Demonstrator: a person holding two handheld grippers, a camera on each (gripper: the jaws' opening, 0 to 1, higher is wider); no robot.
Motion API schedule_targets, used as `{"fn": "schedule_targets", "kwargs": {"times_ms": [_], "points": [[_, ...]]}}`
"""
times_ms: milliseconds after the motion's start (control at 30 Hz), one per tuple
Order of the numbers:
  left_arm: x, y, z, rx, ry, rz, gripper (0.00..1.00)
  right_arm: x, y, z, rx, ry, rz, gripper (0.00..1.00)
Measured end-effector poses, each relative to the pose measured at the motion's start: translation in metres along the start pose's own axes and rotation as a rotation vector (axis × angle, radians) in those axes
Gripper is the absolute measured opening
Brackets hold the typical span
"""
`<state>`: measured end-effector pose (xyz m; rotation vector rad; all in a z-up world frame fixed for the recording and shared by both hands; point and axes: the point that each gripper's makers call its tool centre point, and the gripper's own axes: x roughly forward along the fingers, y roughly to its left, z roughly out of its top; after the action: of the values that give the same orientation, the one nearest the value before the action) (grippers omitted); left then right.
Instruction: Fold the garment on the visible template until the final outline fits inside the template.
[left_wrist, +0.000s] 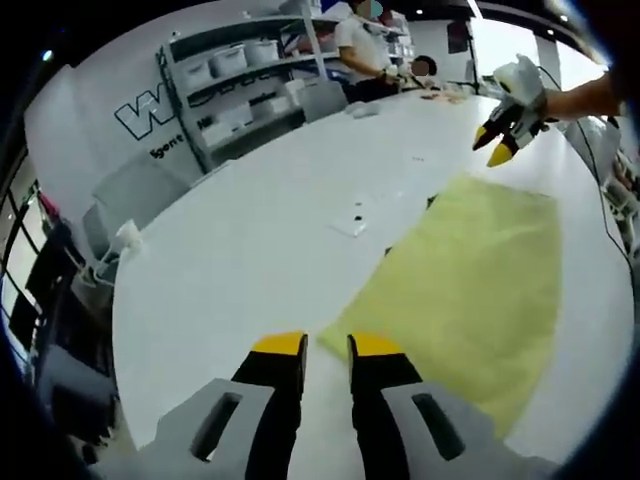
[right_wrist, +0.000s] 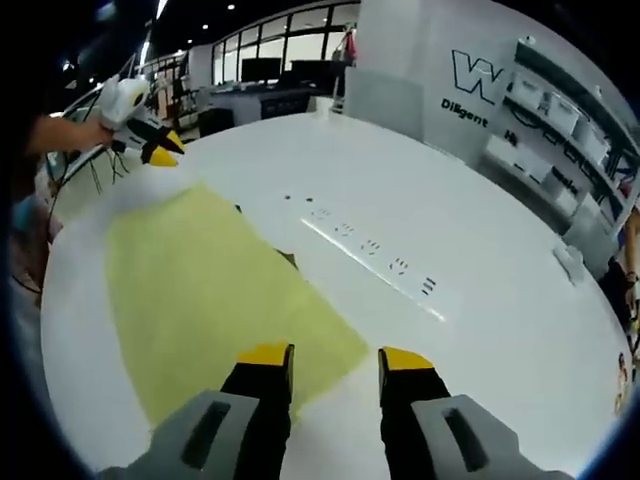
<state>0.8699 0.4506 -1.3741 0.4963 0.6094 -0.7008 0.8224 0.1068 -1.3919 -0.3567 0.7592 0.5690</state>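
White table (left_wrist: 250, 240), shelves upper left. Both my grippers, left (left_wrist: 325, 345) & right (right_wrist: 338, 358), gape w/ nothing held above yellow garment (left_wrist: 470, 290); template unseen, so folds may overshoot.

One yellow garment (left_wrist: 470, 290), flat on the one white table (left_wrist: 250, 240). Two grippers: the left gripper (left_wrist: 327, 347) at the garment's near corner, the right gripper (right_wrist: 335, 354) at the corner across from it. Two jaws on each, none touching the cloth. One shelving unit (left_wrist: 240, 80) beyond the table's far edge, several white bins on it. Two people past that same edge.
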Motion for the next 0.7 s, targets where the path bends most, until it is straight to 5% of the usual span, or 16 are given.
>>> {"fn": "schedule_targets", "kwargs": {"times_ms": [200, 700], "points": [[-0.009, -0.003, 0.002, -0.060, -0.024, -0.003, 0.41, -0.007, 0.008, 0.002, 0.010, -0.024, 0.019, 0.41], [-0.025, -0.014, -0.007, -0.105, -0.049, -0.012, 0.51, -0.024, 0.026, -0.001, 0.042, -0.059, 0.060, 0.52]]}}
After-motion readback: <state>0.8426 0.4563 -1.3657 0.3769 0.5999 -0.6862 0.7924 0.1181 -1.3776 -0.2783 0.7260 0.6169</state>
